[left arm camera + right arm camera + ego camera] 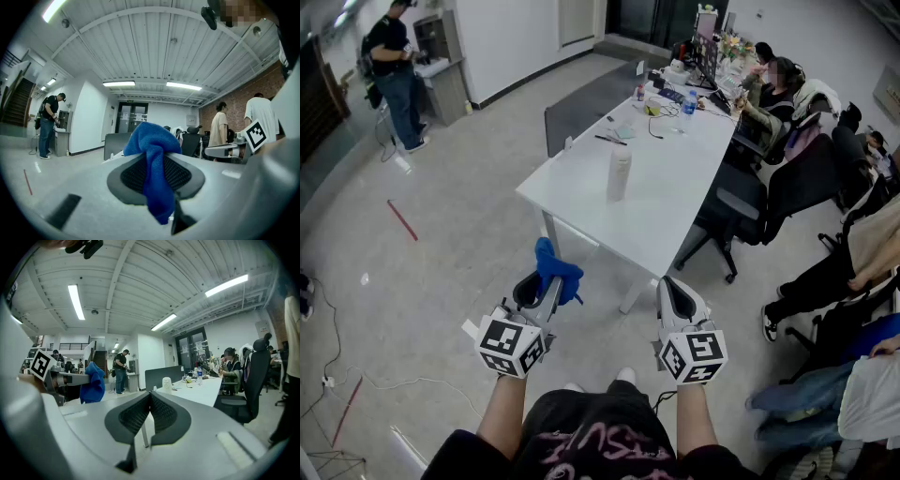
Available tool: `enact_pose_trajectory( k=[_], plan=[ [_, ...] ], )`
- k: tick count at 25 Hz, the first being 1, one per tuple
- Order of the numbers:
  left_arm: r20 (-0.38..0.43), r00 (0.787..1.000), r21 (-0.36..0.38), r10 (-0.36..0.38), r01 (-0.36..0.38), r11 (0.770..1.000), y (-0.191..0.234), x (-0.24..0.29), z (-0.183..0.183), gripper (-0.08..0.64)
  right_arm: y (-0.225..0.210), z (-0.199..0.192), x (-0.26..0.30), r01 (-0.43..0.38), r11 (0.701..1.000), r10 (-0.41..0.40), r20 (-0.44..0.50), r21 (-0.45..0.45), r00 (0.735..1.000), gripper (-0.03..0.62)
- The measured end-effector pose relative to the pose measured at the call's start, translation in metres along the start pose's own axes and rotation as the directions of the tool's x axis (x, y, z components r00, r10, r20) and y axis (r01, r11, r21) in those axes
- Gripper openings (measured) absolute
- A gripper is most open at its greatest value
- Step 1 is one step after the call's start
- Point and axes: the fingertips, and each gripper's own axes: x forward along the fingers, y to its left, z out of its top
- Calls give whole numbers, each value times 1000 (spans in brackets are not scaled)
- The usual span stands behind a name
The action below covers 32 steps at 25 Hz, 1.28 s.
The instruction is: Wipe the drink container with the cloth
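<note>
Closest in, the person's two forearms carry the grippers side by side, both pointing roughly level toward the table. The left gripper (546, 291) has its jaws clamped on the blue cloth (555, 268), which bunches up above the pads and hangs in a fold below them. The right gripper (676, 292) holds nothing, its jaws pressed together. The drink container (619, 174), a pale tumbler with its lid on, stands upright well ahead of both grippers, near the close end of the white table (675, 187) and apart from everything else on it; what it holds cannot be seen. It touches neither the cloth nor a gripper. Farther beyond the container, at the table's far end, a clear water bottle (688, 103) with a blue cap stands among small clutter too small to name. Dark office chairs (797, 183) line the table to the right of the right gripper, with seated people in some of them. Far off to the left of the left gripper, a person (394, 70) stands at a cabinet.
</note>
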Motion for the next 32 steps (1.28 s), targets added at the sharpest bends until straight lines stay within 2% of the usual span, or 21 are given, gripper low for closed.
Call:
enact_pose_trajectory(
  k=[16,32],
  plan=[
    [-8,1000,-7,-23,23,1000,-3,-5,-5,89,8,1,-3,-8,1000,8,11,-6,1000,-5],
    [-13,998,-31,-56,56,998,-1,-19,-14,89,18,-10,-18,35,999,-35,-12,-6,999,-3]
  ],
)
